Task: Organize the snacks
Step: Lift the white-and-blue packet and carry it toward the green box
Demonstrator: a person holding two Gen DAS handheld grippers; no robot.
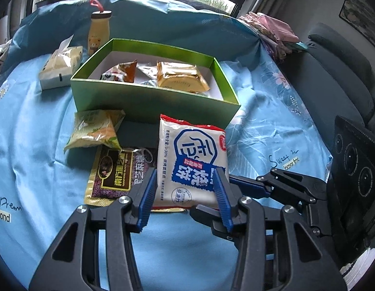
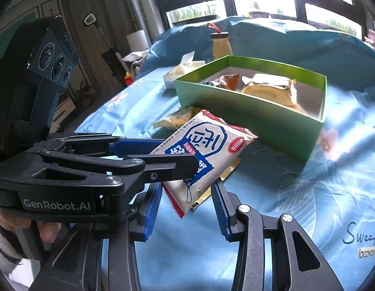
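You've got the white snack packet (image 1: 191, 160) pinched at its near end by the left hand-held gripper (image 1: 185, 189), long axis pointing straight at the green box (image 1: 148, 101) just beyond, while the right hand-held gripper (image 2: 187, 208) sits half-spread under it, touching nothing as far as I can tell.

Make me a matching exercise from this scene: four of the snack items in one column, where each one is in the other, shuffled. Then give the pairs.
Things
1. white-and-blue plastic snack packet
2. golden-yellow foil packet
3. yellow bear-printed bottle
4. dark brown-and-gold flat sachet

Places
A. lying flat on the blue floral cloth
B. inside the green cardboard box
C. between the pads of the left tool
D. standing upright behind the box

Pairs: 1-C, 2-B, 3-D, 4-A
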